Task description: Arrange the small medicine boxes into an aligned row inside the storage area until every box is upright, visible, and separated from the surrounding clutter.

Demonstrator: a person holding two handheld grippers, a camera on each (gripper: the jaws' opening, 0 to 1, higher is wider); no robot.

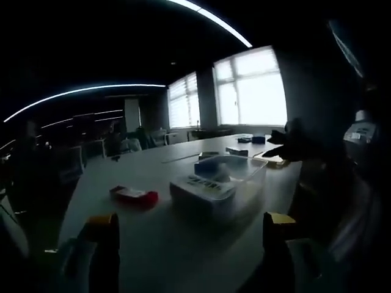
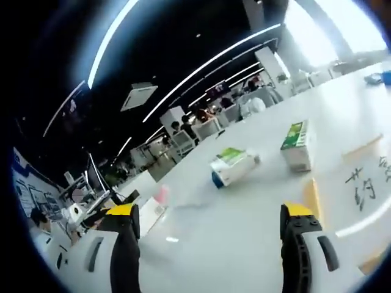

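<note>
In the dim left gripper view, a clear storage container (image 1: 235,183) sits on the table with a white medicine box (image 1: 201,188) leaning at its near side and a bluish box (image 1: 211,163) inside. A red box (image 1: 133,196) lies flat to its left. My left gripper (image 1: 189,235) is open, short of these, with nothing between its yellow-tipped jaws. In the right gripper view, a green-and-white box (image 2: 297,145) stands on the white table and another green-and-white box (image 2: 232,166) lies on its side. A pink-topped box (image 2: 156,206) lies further left. My right gripper (image 2: 211,226) is open and empty.
More small boxes (image 1: 238,150) lie farther back near bright windows (image 1: 250,88). A dark arm or gripper (image 1: 293,146) reaches in from the right of the left gripper view. Chairs (image 2: 201,131) and seated people line the far table edge. Paper with handwriting (image 2: 366,180) lies at right.
</note>
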